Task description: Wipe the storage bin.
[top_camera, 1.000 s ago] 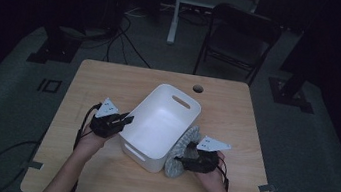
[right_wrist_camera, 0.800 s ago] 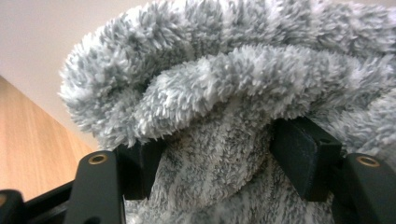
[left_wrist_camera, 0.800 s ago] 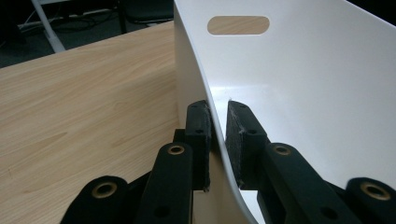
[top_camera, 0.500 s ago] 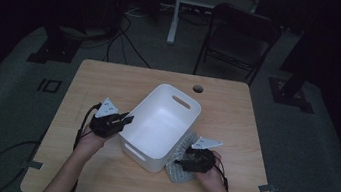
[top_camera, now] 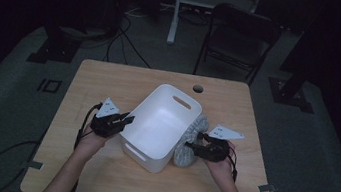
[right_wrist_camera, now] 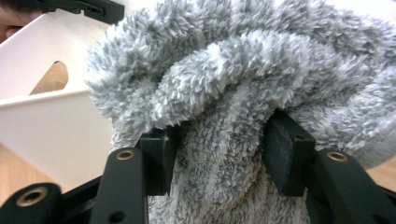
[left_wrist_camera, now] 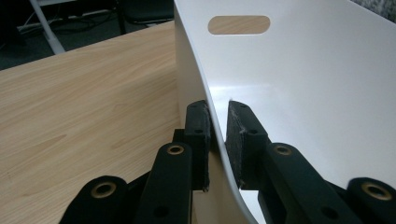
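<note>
Dark folding chair point(top_camera: 239, 40) beyond wooden table point(top_camera: 110, 80), perhaps metal.

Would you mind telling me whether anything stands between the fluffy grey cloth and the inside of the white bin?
Only the white bin's own side wall: the grey cloth lies outside against it, pinched by the right gripper, whose jaws have just been closing. The left gripper clamps the opposite rim. The bin's inside looks empty.

Both forearms reach in from below. The left hand-held gripper point(top_camera: 126, 118) sits pinched tight, jaws nearly together, pointing right. The right hand-held gripper point(top_camera: 193, 145) points left, its jaws just closing, half-wide, hand point(top_camera: 221, 164) cupped behind it.
</note>
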`<action>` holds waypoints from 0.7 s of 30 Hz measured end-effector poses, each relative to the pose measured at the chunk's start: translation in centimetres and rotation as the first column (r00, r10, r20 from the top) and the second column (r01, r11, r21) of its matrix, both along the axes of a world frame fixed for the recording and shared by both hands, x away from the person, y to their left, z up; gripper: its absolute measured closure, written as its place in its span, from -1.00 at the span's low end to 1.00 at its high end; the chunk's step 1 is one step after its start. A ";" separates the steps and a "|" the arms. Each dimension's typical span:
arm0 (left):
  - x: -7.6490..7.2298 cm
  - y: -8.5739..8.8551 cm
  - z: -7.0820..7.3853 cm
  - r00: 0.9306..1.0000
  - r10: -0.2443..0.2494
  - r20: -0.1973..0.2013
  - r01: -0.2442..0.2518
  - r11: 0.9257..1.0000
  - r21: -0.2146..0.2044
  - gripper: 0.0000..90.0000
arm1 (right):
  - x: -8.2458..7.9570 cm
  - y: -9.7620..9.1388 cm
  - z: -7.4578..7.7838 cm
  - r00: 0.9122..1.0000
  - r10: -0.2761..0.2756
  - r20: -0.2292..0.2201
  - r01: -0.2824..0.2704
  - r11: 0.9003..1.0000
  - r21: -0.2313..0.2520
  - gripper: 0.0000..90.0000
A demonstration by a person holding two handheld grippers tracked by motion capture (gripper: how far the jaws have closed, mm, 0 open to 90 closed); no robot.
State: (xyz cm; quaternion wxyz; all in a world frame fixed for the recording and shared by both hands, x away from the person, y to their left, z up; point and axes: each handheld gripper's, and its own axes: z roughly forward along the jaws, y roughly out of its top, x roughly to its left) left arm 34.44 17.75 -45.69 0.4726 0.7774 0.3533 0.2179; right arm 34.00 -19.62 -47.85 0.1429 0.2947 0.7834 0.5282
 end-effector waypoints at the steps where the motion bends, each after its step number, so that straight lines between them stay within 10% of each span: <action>1: 0.0 0.0 0.0 1.000 0.000 0.000 0.000 1.000 0.001 0.76 | 0.1 0.0 0.0 1.000 0.005 0.006 -0.005 1.000 -0.005 0.14; 13: -0.1 -0.1 0.0 1.000 0.005 0.002 -0.005 1.000 0.004 0.76 | 1.2 -0.1 -2.7 0.998 -0.039 -0.055 0.040 0.999 0.022 0.25; 21: -0.1 -0.1 0.0 1.000 0.010 0.002 -0.010 1.000 0.005 0.76 | 2.4 0.0 -5.1 0.988 -0.042 -0.149 0.033 0.997 -0.062 0.38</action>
